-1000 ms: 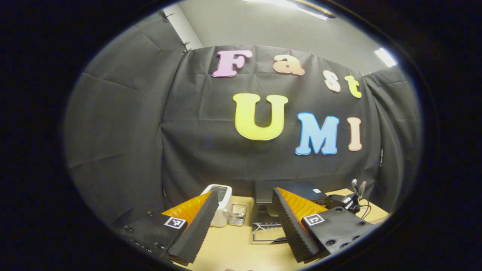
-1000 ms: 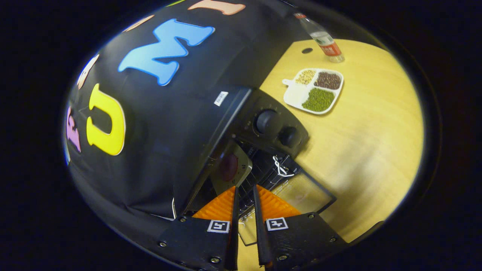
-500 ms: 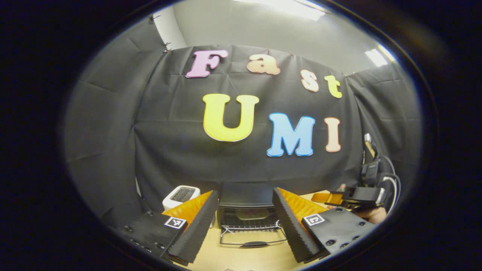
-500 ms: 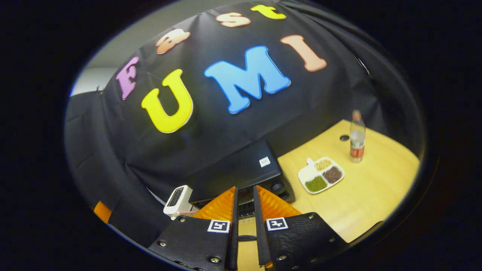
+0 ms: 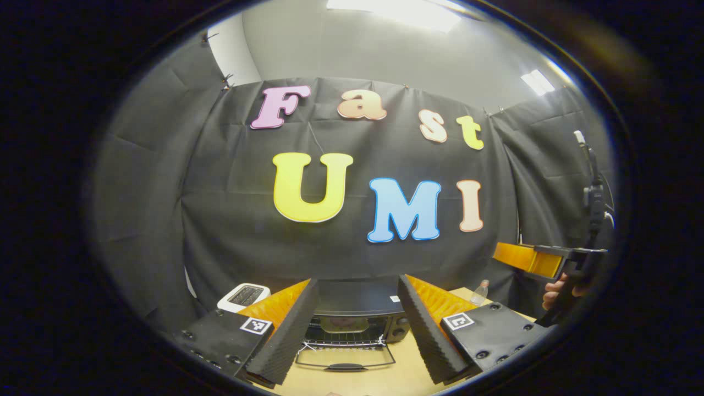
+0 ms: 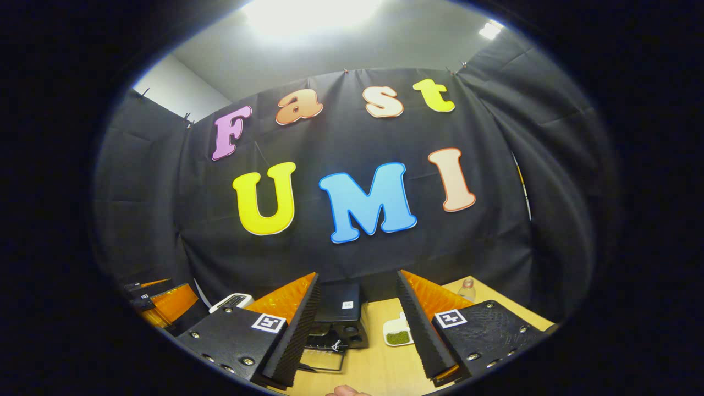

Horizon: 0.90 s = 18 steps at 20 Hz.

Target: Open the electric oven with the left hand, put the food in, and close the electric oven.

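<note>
The black electric oven (image 5: 352, 308) stands at the back of the wooden table, its glass door (image 5: 345, 360) folded down flat. A pale plate of food (image 5: 344, 323) rests on the rack inside. My left gripper (image 5: 357, 281) is held open, back from the oven, which sits framed between its fingers. My right gripper (image 6: 358, 275) also stands wide open with nothing between its fingers, up above the table and back from the oven (image 6: 340, 313). In the left gripper view the right gripper (image 5: 514, 256) hangs high at the right, held by a hand (image 5: 554, 292).
A white toaster (image 5: 243, 296) stands left of the oven. Right of the oven lie a sectioned white dish with green beans (image 6: 397, 334) and a plastic bottle (image 6: 467, 288). The left gripper (image 6: 159, 300) appears low at the left. A fingertip (image 6: 344, 390) peeks in at the bottom edge.
My right gripper has pulled up and back from the oven mouth and gone from nearly shut to wide open. The left gripper has swung to face the oven squarely.
</note>
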{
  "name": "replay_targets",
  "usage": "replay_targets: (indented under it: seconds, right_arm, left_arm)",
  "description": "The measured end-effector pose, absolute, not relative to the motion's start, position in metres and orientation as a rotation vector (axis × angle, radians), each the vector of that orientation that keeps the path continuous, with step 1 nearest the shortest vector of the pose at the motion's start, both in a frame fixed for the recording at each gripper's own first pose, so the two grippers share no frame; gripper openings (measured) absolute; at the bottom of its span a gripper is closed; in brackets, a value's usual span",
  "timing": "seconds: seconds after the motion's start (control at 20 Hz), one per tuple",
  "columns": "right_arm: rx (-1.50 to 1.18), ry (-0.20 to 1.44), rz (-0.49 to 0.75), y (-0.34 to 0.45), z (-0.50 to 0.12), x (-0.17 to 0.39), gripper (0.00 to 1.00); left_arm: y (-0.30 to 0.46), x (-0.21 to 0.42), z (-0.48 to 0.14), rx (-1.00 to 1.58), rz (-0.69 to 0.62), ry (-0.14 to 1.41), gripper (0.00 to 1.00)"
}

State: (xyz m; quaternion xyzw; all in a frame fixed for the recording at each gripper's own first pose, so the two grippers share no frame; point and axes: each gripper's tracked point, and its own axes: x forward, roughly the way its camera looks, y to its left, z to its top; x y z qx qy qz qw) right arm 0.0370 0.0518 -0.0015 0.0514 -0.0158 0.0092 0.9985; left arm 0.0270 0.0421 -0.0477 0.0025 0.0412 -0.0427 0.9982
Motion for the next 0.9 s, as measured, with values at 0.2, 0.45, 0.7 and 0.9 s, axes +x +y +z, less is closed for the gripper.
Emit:
replay_targets:
  seconds: [0.2, 0.45, 0.7, 0.9]
  right_arm:
    - [0.099, -0.065, 0.023, 0.036, 0.012, 0.036, 0.83]
    - [0.107, -0.054, 0.035, 0.032, 0.005, 0.041, 0.83]
    - [0.086, -0.063, 0.042, 0.030, 0.007, 0.042, 0.83]
    - [0.091, -0.039, 0.044, 0.030, 0.001, 0.042, 0.83]
  left_arm:
    - [0.027, 0.029, -0.055, 0.004, -0.081, 0.105, 0.97]
    - [0.015, 0.036, -0.089, -0.016, -0.102, 0.193, 1.00]
    - [0.023, 0.042, -0.125, -0.017, -0.080, 0.292, 0.97]
    - [0.025, 0.043, -0.162, 0.012, -0.106, 0.414, 1.00]
